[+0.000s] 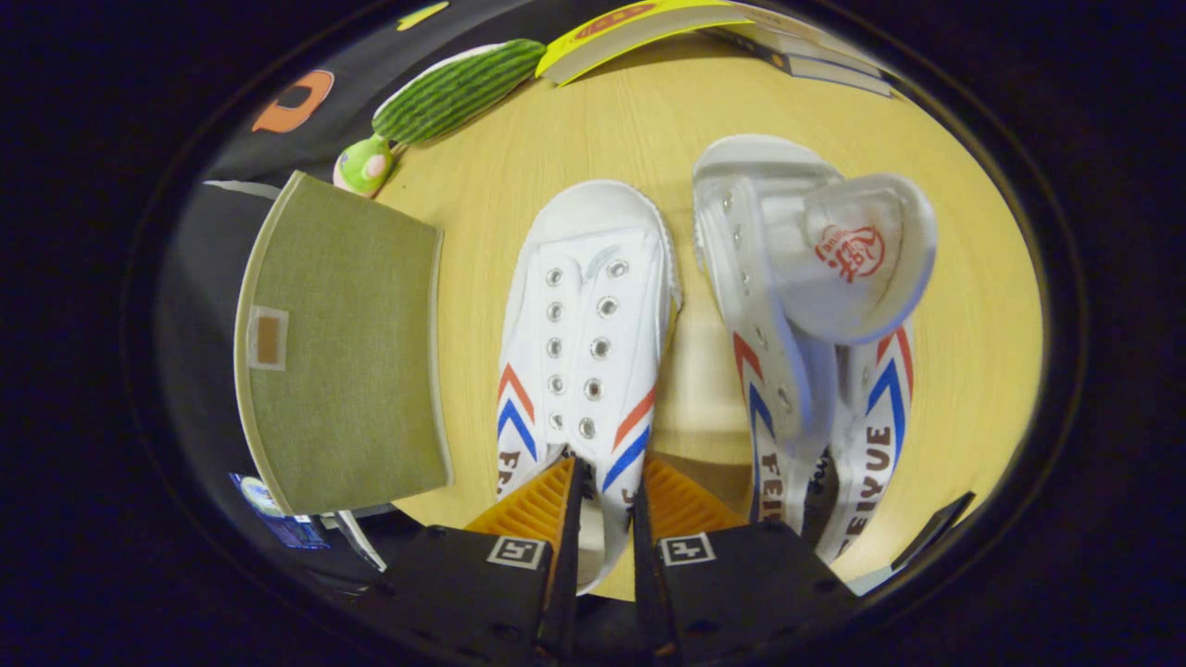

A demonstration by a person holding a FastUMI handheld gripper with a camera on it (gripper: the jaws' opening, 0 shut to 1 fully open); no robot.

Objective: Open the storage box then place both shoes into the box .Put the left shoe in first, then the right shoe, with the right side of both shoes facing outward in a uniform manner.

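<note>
As the left shoe [588, 333] lies on the desk [649, 139] beside the storage box [343, 343], my tongs [607, 500] pinch its soft canvas heel collar; I judge it light and pliable.

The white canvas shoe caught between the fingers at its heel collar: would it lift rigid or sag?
The gripper looks shut on the thin side wall of the white canvas shoe. Unlaced soft canvas would probably buckle at the pinch. Held at the heel end, the toe likely droops. The rubber sole should keep it fairly straight on the wooden table.
</note>
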